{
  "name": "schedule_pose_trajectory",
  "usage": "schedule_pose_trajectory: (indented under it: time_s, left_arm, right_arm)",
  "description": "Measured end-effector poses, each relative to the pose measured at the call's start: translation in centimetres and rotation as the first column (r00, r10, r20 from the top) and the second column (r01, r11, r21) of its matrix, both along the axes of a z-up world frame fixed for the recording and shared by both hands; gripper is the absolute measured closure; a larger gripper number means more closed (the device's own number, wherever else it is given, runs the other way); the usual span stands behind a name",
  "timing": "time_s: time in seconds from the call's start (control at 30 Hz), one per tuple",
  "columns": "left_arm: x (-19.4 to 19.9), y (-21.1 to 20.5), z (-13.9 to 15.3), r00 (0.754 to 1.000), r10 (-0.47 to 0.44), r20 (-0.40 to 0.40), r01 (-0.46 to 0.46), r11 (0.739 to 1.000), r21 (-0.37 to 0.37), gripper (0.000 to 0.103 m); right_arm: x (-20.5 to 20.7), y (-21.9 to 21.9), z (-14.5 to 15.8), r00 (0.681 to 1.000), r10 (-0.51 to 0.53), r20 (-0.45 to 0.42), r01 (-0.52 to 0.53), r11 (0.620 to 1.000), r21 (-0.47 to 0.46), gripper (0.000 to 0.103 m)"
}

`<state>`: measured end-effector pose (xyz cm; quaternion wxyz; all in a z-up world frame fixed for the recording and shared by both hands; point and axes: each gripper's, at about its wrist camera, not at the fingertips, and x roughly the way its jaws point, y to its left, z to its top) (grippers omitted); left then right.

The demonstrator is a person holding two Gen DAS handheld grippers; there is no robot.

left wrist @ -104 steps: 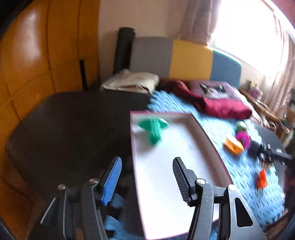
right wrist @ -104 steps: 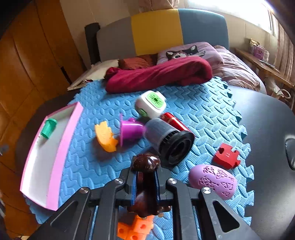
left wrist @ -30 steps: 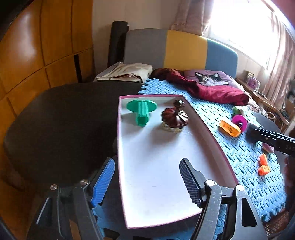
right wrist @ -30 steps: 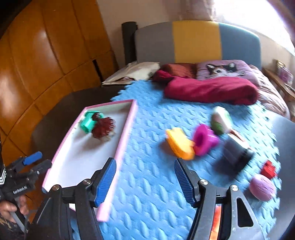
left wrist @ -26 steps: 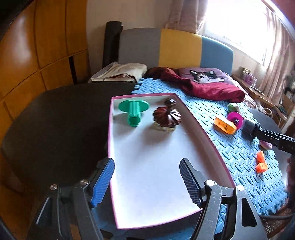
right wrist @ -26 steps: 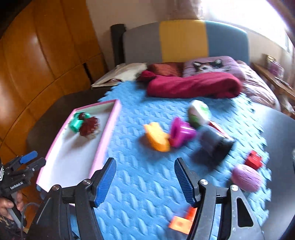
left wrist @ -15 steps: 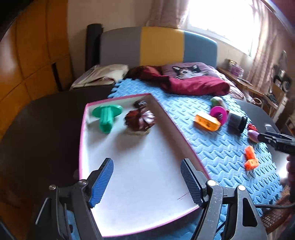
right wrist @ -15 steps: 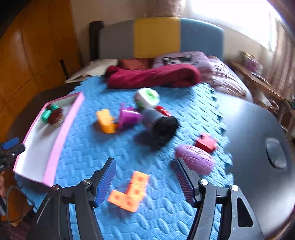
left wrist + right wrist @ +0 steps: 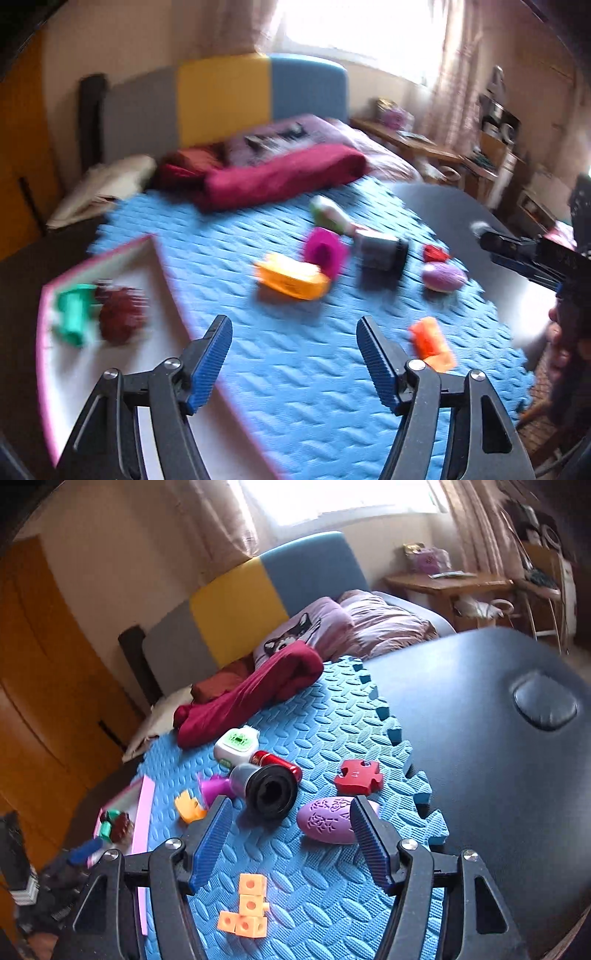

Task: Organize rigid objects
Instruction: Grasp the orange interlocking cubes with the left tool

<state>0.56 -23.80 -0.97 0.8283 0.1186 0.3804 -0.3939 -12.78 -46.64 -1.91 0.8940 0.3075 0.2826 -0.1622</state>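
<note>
The left gripper [image 9: 293, 352] hovers over the blue foam mat [image 9: 295, 354] with its fingers [image 9: 212, 354] apart and closing; nothing lies between them. Its view is blurred. To its left a pink-rimmed tray [image 9: 162, 266] sits at the mat's edge and holds a green peg [image 9: 74, 317] and a dark red ridged piece [image 9: 120, 317], side by side at the tray's far end.

The right gripper [image 9: 290, 843] hangs above the near part of the mat, fingers [image 9: 210, 843] spread and holding nothing. Below and between them in that view lies a cluster of orange cubes [image 9: 245, 908] joined together. Just beyond the right finger rests a purple egg-shaped piece [image 9: 328, 821] with a carved pattern, lying on its side, and past it a red puzzle piece [image 9: 358, 777] lies flat near the mat's toothed edge.

Further along the mat a black and grey cylinder [image 9: 264, 788] lies on its side with its open end facing the camera. A red can [image 9: 277, 762] lies behind it, touching or just beside it, and a white cube with a green face [image 9: 236, 746] sits beyond that. A magenta cup [image 9: 214, 786] lies tipped next to the cylinder, with an orange block [image 9: 188, 806] just beside it.

The mat covers part of a dark tabletop [image 9: 498, 775]. A crimson blanket [image 9: 251, 698] is bunched at the mat's far edge.
</note>
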Motion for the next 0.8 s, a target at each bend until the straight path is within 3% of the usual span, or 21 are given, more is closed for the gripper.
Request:
schedule_pose_trajectory:
  time_s: [0.1, 0.33, 0.5, 0.53, 0.57, 0.63, 0.8]
  left_arm:
    - [-0.7, -2.5, -1.0, 0.994, -0.065, -0.09, 0.064, 0.998, -0.014, 0.037]
    - [-4.7, -7.6, -3.2, 0.966, -0.225, -0.129, 0.231, 0.972, 0.041, 0.035]
    - [-5.1, -9.7, -5.1, 0.949, -0.251, -0.191, 0.27, 0.959, 0.082, 0.036]
    - [-5.3, -9.9, -5.1, 0.954, -0.248, -0.167, 0.264, 0.961, 0.086, 0.039]
    - [-5.6, -10.2, -5.2, 0.961, -0.242, -0.136, 0.257, 0.961, 0.106, 0.053]
    - [-5.5, -10.0, -5.4, 0.966, -0.233, -0.11, 0.245, 0.963, 0.109, 0.069]
    - [-4.3, -7.4, -5.2, 0.978, -0.171, -0.118, 0.179, 0.982, 0.065, 0.07]
  right_arm:
    - [0.1, 0.2, 0.1, 1.0, 0.005, -0.006, -0.006, 1.0, -0.012, 0.036]
    - [-1.0, -1.0, -0.3, 0.999, -0.045, 0.023, 0.044, 0.998, 0.034, 0.036]
    - [-1.7, -2.0, -0.6, 0.995, -0.085, 0.049, 0.08, 0.993, 0.088, 0.036]
    - [-1.8, -2.1, -0.6, 0.995, -0.09, 0.052, 0.085, 0.992, 0.096, 0.036]
    - [-1.9, -2.3, -0.7, 0.994, -0.096, 0.053, 0.091, 0.991, 0.103, 0.036]
    - [-2.0, -2.5, -0.8, 0.993, -0.107, 0.051, 0.101, 0.989, 0.11, 0.036]
    - [-1.6, -2.4, -1.0, 0.994, -0.111, 0.014, 0.11, 0.99, 0.091, 0.036]
